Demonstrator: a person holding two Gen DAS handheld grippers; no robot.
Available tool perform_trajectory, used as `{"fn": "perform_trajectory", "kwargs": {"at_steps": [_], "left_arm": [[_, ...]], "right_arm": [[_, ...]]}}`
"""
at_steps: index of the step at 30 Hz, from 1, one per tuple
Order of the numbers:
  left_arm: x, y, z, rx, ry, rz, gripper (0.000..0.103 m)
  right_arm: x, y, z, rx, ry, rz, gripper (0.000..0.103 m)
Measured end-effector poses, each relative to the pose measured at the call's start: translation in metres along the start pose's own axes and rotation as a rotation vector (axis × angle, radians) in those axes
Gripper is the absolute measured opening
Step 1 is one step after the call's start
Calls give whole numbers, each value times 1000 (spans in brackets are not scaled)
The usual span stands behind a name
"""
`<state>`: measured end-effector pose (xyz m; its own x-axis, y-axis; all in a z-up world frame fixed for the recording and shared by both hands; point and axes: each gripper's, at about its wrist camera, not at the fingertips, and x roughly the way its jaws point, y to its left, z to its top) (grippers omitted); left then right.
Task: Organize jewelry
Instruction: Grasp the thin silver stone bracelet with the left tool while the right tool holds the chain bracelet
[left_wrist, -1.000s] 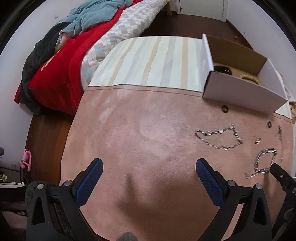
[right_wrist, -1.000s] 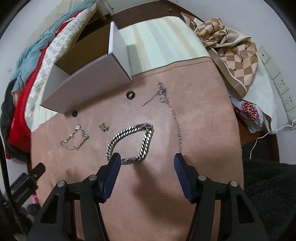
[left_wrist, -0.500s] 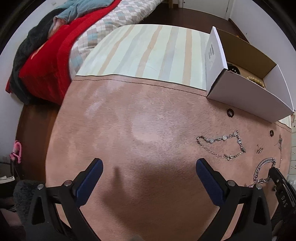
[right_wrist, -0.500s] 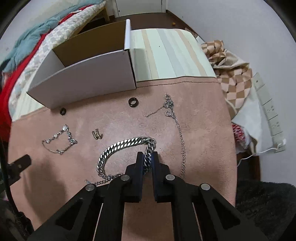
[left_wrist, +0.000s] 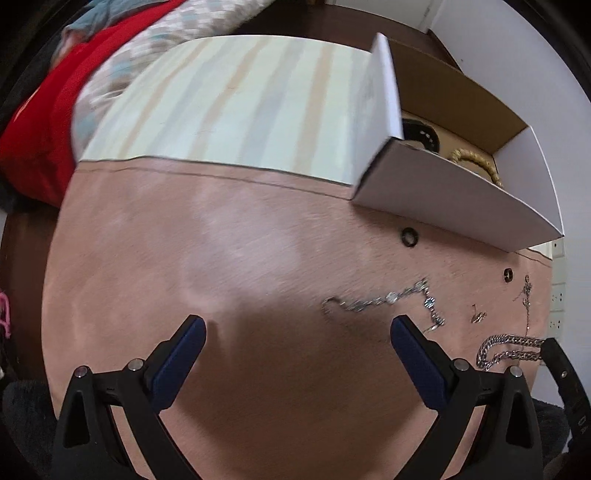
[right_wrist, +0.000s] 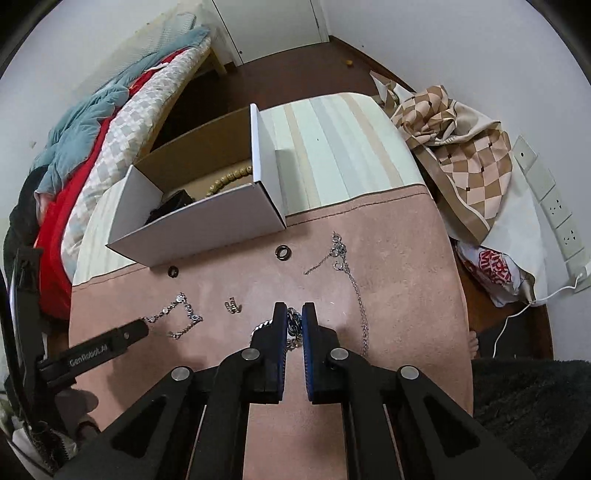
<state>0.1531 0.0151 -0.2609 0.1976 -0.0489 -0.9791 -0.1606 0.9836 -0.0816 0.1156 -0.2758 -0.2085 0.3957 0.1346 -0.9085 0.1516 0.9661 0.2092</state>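
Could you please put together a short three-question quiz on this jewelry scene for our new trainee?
1. True or false: the right claw is shut on the chunky silver chain.
2. Which lies closest to the front wall of the white box? A) the thin necklace B) the larger dark ring C) the small earring
3. Fill in: the left claw is ____ and holds nothing.

Key: 1. True; links show between its blue pads. 2. B. 3. Open.
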Motion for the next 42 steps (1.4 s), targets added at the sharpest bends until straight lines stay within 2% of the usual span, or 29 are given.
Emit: {"fn": "perform_trajectory", "kwargs": {"at_steps": [1,2,6,7,8,9,10,11,17,27,31,33,34,36,37,38,40,42], "left_arm": [[3,-5,2,18,1,-4,97],[5,-9,3,34,4,-3,86],[8,-31,-1,145,-31,36,72],[6,-36,-3,166,-51,28,60],[4,-39,-4,182,-65,22,39],[3,-41,-4,194,-74,15,25],[1,-43,-4,201,-70,-3,5],[2,-43,-2,188,-53,-44,4],[-6,-23,2,110,-34,-146,0],[-70,7,-1,52,-115,-251,0],[-73,1,9,74,-136,-254,1],[-63,-2,7,69,-93,-243,3],[-54,-5,9,63,-67,-251,6],[-36,-8,6,56,-24,-248,18],[-32,-11,3,61,-17,-241,37],[-26,-14,0,69,-6,-242,50],[-15,-21,-4,80,20,-252,51],[-7,-31,-7,116,29,-224,50]], "right_arm": [[2,-2,1,4,4,-1,8],[4,-4,2,9,8,-4,8],[7,-8,1,21,16,-16,8],[8,-9,1,23,16,-21,8],[8,-10,2,24,15,-25,8],[9,-11,2,28,15,-29,8],[9,-12,3,30,15,-31,8],[10,-13,3,32,15,-33,8],[5,-12,5,30,4,-16,8],[-24,-3,17,36,-36,62,8],[-33,2,22,32,-55,78,8],[-32,3,22,24,-58,70,8],[-31,3,22,24,-54,68,8],[-28,2,20,23,-46,61,8],[-26,1,18,23,-41,55,8],[-24,0,17,23,-36,51,8],[-19,-4,14,25,-26,36,8],[-15,-9,12,32,-16,23,8]]}}
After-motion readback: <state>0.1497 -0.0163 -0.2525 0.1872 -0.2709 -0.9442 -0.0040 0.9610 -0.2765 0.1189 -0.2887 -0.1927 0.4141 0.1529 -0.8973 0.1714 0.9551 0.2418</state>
